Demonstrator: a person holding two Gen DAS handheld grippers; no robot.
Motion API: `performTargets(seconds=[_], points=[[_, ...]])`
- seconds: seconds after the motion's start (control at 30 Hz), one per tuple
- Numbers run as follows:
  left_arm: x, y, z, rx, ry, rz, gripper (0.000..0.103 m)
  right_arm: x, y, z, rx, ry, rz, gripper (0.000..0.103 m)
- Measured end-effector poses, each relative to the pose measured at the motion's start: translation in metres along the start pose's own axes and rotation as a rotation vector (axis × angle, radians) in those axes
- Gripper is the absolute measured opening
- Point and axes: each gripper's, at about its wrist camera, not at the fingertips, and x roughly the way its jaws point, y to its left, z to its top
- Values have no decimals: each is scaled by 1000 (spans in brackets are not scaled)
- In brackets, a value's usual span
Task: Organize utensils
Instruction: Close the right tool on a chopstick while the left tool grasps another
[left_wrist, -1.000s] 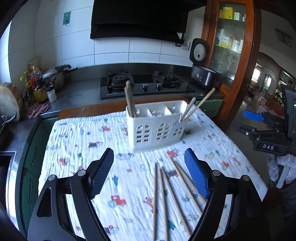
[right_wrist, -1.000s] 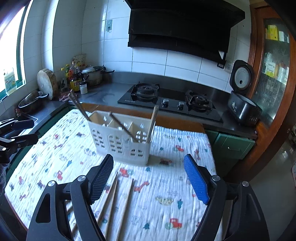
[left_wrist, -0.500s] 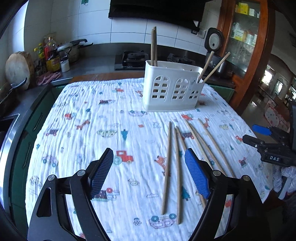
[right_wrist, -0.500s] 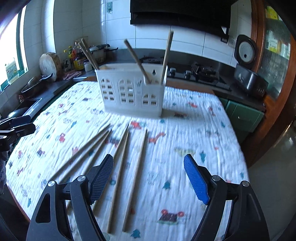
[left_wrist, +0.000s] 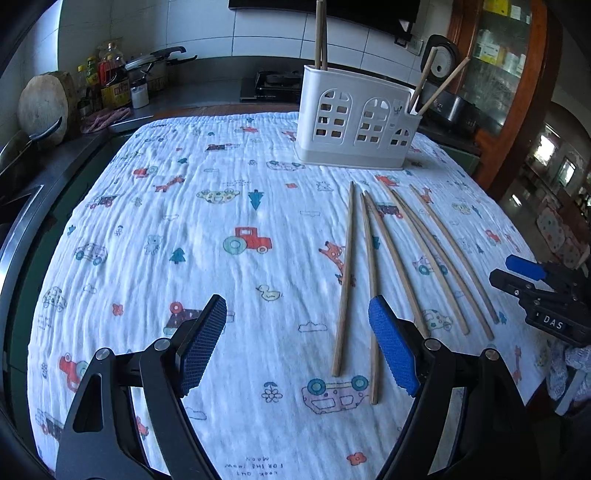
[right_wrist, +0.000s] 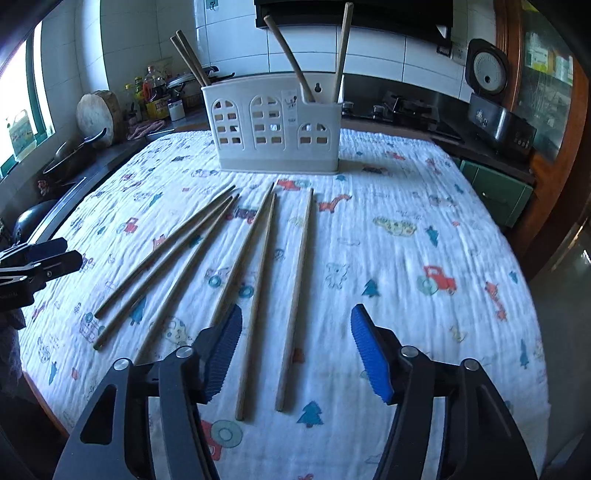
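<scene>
1. Six long wooden chopsticks (right_wrist: 258, 266) lie loose on the white cartoon-print cloth (left_wrist: 184, 229), fanned in front of the white plastic utensil caddy with arched cut-outs (right_wrist: 275, 129), which holds four more upright.
2. The right gripper (right_wrist: 295, 354), jaws just closing but apart, straddles two chopsticks' near ends without pressing them.
3. The left gripper (left_wrist: 297, 343) stands wide, one chopstick's end between its blue pads (left_wrist: 393, 354), untouched.

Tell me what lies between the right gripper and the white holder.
Loose chopsticks on the printed cloth lie between the right gripper and white holder, seen in the right wrist view.
</scene>
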Motion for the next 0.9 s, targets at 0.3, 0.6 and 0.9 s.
performTargets(seconds=[0.3,0.6,0.9], points=[[9,2,-13,-11,32,10,67,19,2,-10,29,45,20,32],[23,-13,-17,39,70,-36,42,29,7,-10,28,55,13,17],[44,-29,-14,99,117,-72,22,34,2,-11,33,65,1,9]])
